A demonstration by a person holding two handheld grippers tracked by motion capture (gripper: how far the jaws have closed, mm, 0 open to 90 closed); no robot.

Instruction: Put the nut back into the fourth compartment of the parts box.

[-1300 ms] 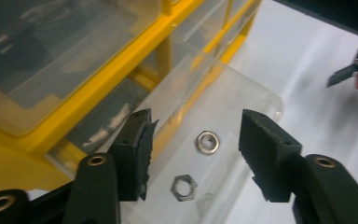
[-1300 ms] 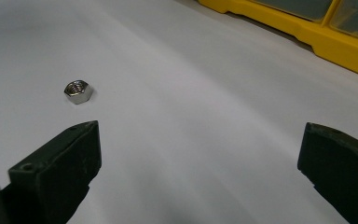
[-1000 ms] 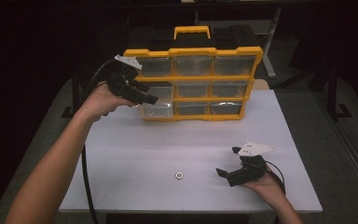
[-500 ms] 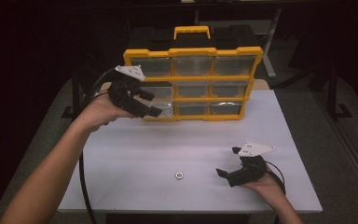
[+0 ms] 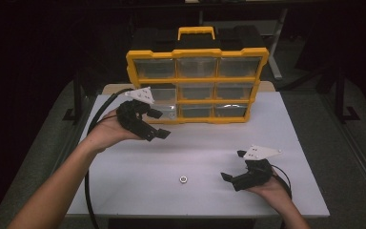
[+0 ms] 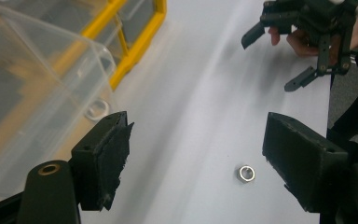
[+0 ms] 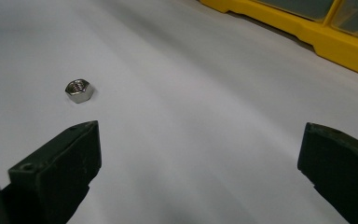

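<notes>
Steel hex nut lies loose on the white desk, roughly at the 6 o'clock side of the desk's middle, touching neither tool. Yellow-framed parts organizer stands upright at the 12 o'clock edge; in the left gripper view one clear drawer is pulled out of its lower left corner, and a pale ring-shaped item, not identifiable, sits at its bottom. Left tongs hover above the desk just in front of that drawer, jaws spread, nothing between them; their camera shows the nut ahead on the desk surface between the two pads. Right tongs rest low near the 5 o'clock corner, jaws spread wide and empty, aimed toward the nut, which lies beyond the left-hand jaw of that view, near but apart. Judgement: the work looks like putting the nut into the open drawer. Done so far: drawer is open and ready. Left to do: close one pair of tongs on the nut, lift it, carry it toward 11 o'clock, drop it in the drawer, push the drawer shut. Pickup not yet begun.
</notes>
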